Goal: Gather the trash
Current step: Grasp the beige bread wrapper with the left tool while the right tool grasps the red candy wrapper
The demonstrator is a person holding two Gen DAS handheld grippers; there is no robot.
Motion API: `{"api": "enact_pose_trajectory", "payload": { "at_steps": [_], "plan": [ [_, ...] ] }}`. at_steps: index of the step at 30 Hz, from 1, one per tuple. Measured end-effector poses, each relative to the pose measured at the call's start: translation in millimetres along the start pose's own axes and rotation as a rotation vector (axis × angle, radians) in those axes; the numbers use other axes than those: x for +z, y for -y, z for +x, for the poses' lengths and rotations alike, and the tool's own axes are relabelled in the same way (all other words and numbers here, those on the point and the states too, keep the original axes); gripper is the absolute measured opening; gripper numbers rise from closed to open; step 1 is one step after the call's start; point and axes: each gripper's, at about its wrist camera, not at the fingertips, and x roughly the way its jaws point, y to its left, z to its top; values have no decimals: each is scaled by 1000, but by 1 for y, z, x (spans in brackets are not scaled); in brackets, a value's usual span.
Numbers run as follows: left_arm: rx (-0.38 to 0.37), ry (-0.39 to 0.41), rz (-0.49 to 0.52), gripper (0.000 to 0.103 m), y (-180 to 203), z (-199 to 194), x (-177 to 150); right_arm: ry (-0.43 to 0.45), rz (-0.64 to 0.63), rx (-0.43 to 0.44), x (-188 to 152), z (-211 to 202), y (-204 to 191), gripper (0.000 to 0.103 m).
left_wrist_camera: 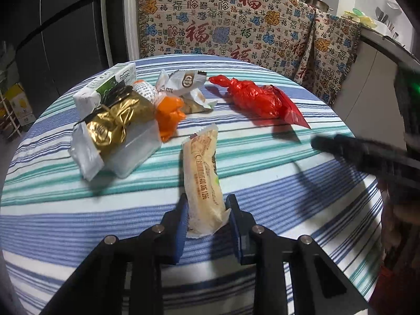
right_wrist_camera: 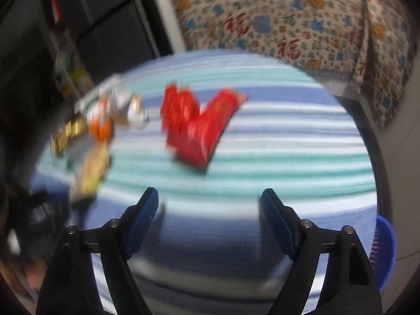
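My left gripper (left_wrist_camera: 207, 204) is shut on the near end of a long beige snack wrapper (left_wrist_camera: 203, 173), which points away over the striped table (left_wrist_camera: 262, 183). Behind it lie a crumpled red plastic bag (left_wrist_camera: 258, 98), an orange wrapper (left_wrist_camera: 169, 115), a gold foil wrapper (left_wrist_camera: 113, 123), white wrappers (left_wrist_camera: 183, 84) and a white-green carton (left_wrist_camera: 105, 89). My right gripper (right_wrist_camera: 210, 199) is open and empty, held over the table's near side, short of the red bag (right_wrist_camera: 194, 126). The right wrist view is motion-blurred. The right gripper's finger (left_wrist_camera: 349, 149) shows at the right of the left wrist view.
A clear plastic box (left_wrist_camera: 136, 149) lies under the gold wrapper. A patterned cloth (left_wrist_camera: 236, 21) hangs behind the table. A blue basket (right_wrist_camera: 383, 249) stands below the table's right edge. A dark fridge (left_wrist_camera: 60, 26) is at the back left.
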Motion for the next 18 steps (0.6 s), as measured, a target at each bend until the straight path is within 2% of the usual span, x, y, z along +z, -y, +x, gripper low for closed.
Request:
{"api": "enact_pose_trajectory", "payload": {
  "at_steps": [5, 6, 7, 8, 9, 10, 12, 18],
  "plan": [
    [14, 2, -11, 28, 4, -1, -2, 52, 16, 32, 24, 12, -14, 75],
    [14, 1, -12, 28, 4, 0, -2, 57, 29, 26, 28, 18, -16, 70],
    [13, 1, -14, 28, 5, 0, -2, 52, 38, 20, 30, 23, -16, 57],
    [13, 1, -14, 28, 4, 0, -2, 33, 39, 18, 30, 29, -16, 49],
    [13, 1, -13, 28, 4, 0, -2, 6, 32, 16, 30, 35, -16, 28],
    [12, 1, -13, 28, 4, -1, -2, -19, 22, 9, 29, 39, -15, 18],
    [4, 0, -20, 29, 2, -1, -2, -32, 3, 3, 24, 37, -13, 6],
    [-14, -8, -59, 29, -6, -4, -3, -68, -124, 16, 3, 2, -13, 6]
  ]
}}
